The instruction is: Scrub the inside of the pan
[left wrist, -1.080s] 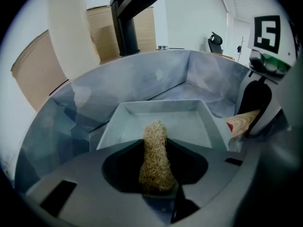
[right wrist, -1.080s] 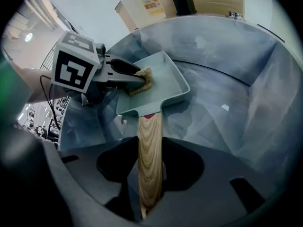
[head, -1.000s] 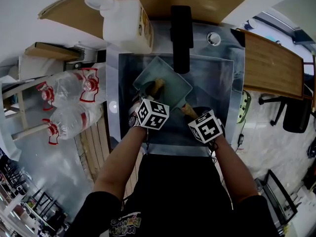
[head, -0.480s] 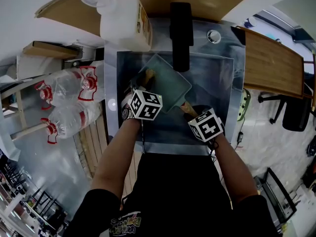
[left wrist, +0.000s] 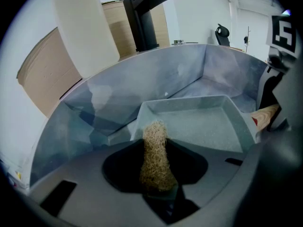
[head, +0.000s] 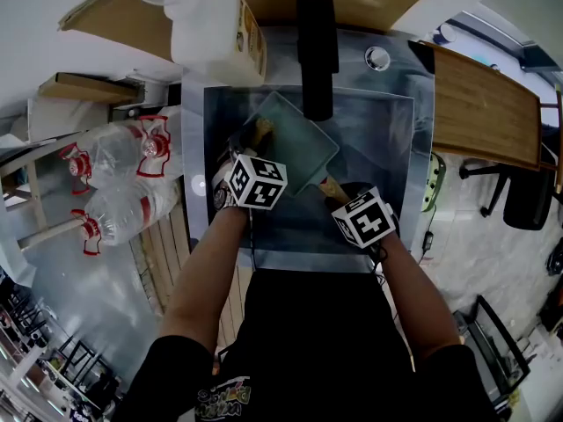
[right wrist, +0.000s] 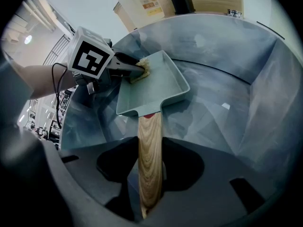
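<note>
Steel sink walls filled the head view, with the square pan inside below a black faucet, the left tongs at its left corner and the right tongs at its near end. Seen from the left gripper view, the left tongs were closed on a tan scrubber whose tip met the pan's corner. Seen from the right gripper view, the right tongs were clamped on the pan's wooden handle.
</note>
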`<state>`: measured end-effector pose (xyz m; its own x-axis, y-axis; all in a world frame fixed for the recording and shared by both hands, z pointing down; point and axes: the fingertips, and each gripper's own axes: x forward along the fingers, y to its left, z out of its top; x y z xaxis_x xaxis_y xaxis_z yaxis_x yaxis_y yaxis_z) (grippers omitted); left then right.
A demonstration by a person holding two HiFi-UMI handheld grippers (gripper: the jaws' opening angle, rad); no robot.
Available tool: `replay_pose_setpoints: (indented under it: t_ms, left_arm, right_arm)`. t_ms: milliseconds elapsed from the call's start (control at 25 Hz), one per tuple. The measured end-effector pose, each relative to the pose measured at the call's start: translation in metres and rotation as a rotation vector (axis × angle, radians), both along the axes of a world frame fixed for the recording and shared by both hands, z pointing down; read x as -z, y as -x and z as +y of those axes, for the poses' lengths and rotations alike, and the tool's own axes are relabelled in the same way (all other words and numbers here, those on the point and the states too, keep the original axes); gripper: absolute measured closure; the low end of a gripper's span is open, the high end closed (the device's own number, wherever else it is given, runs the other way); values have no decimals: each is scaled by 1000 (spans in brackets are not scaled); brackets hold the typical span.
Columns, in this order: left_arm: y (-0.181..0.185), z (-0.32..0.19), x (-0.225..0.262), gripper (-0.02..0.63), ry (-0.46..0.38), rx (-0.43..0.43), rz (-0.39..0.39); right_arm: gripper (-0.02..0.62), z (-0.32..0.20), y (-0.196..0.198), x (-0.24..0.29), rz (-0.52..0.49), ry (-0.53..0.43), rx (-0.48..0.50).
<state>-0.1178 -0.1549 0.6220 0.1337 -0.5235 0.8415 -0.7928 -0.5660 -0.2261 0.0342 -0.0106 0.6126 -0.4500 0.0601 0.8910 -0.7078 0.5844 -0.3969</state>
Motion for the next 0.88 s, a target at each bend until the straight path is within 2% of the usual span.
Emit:
replay_pose_setpoints:
  t_ms: [200, 440, 680, 880]
  left_arm:
    - [-3, 1, 6, 462, 2, 3, -8]
    - [-23, 7, 19, 462, 2, -12, 32]
    - [-62, 23, 27, 462, 36, -71, 106]
    - [-97, 39, 24, 462, 131, -92, 232]
  right_arm:
    - [436, 0, -1, 1, 8, -8, 8]
    - [436, 0, 0, 1, 10, -9, 14]
    - [436, 0, 0, 1, 6, -10, 13]
    - [436, 0, 1, 1, 1, -11, 9]
